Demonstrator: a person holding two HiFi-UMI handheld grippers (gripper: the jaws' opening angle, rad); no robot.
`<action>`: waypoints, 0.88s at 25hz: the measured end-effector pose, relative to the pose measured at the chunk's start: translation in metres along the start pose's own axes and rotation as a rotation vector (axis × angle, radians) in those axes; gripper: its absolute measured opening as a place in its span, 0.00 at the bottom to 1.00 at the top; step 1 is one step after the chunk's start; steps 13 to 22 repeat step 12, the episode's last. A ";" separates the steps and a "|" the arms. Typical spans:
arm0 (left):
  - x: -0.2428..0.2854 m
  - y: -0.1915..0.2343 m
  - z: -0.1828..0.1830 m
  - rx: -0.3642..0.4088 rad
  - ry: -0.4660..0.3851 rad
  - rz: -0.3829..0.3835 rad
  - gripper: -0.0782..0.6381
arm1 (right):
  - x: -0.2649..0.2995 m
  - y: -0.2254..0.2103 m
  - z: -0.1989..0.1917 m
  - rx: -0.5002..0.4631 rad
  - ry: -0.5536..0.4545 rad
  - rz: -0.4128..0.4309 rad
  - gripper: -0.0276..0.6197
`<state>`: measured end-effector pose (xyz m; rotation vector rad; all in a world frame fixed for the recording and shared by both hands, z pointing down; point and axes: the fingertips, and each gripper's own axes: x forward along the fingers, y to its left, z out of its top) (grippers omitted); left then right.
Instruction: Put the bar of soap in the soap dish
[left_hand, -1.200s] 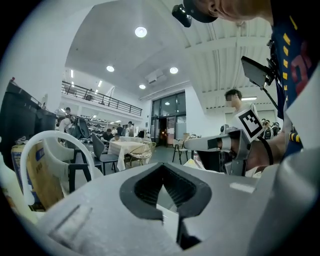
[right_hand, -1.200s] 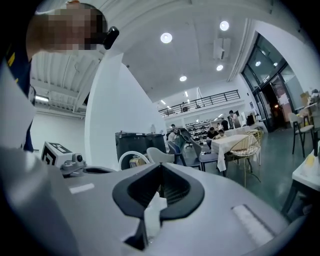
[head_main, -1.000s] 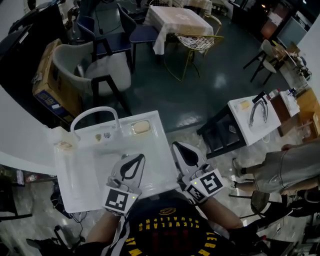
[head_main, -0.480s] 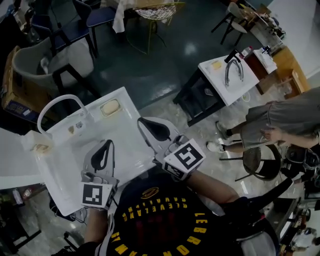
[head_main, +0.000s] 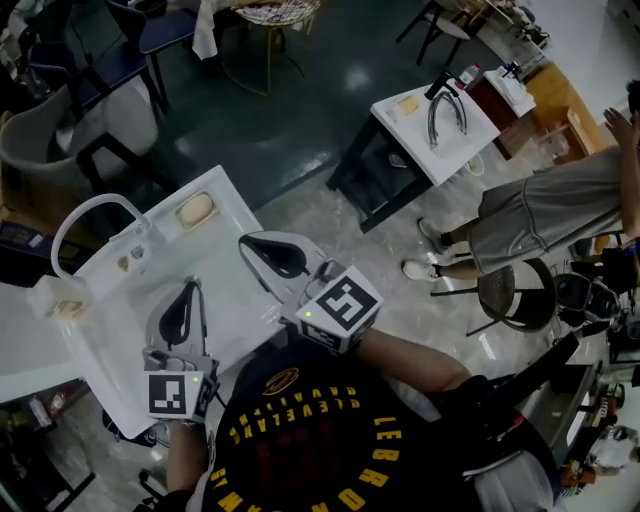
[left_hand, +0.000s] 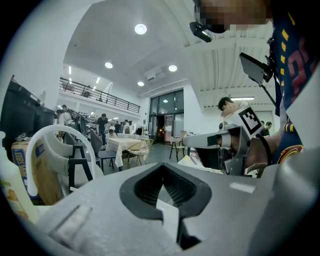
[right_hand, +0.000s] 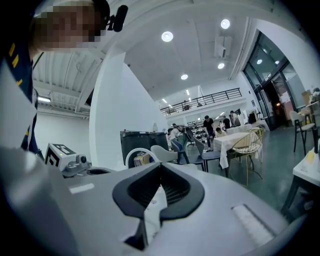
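A pale yellow bar of soap (head_main: 195, 210) lies at the far right corner of the white sink unit (head_main: 110, 340), apparently in a shallow white holder; I cannot tell its edges. A white arched faucet (head_main: 85, 215) stands at the sink's far left edge. My left gripper (head_main: 190, 286) hangs over the basin's middle, shut and empty. My right gripper (head_main: 244, 241) is over the sink's right edge, a short way nearer than the soap, shut and empty too. In the gripper views both sets of jaws, left (left_hand: 161, 166) and right (right_hand: 160, 168), meet with nothing between them.
A yellowish bottle (head_main: 58, 300) stands at the sink's left corner. A second white sink table with a black faucet (head_main: 440, 110) is at the right rear. A person (head_main: 545, 215) stands by a round stool (head_main: 512, 297). Chairs (head_main: 45, 140) stand behind.
The head view has swung, so the sink sits further left. My right gripper has drifted a little leftward over the sink's right edge. Both grippers stay shut and empty.
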<state>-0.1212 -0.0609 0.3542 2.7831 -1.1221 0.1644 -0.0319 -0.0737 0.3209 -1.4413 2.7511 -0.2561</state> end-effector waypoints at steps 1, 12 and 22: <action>0.000 -0.001 -0.002 0.000 0.003 -0.002 0.11 | 0.000 0.002 -0.002 0.003 -0.001 0.008 0.05; 0.011 -0.023 -0.019 0.003 0.055 -0.045 0.11 | -0.006 0.001 -0.017 0.045 0.031 0.027 0.05; 0.011 -0.023 -0.019 0.003 0.055 -0.045 0.11 | -0.006 0.001 -0.017 0.045 0.031 0.027 0.05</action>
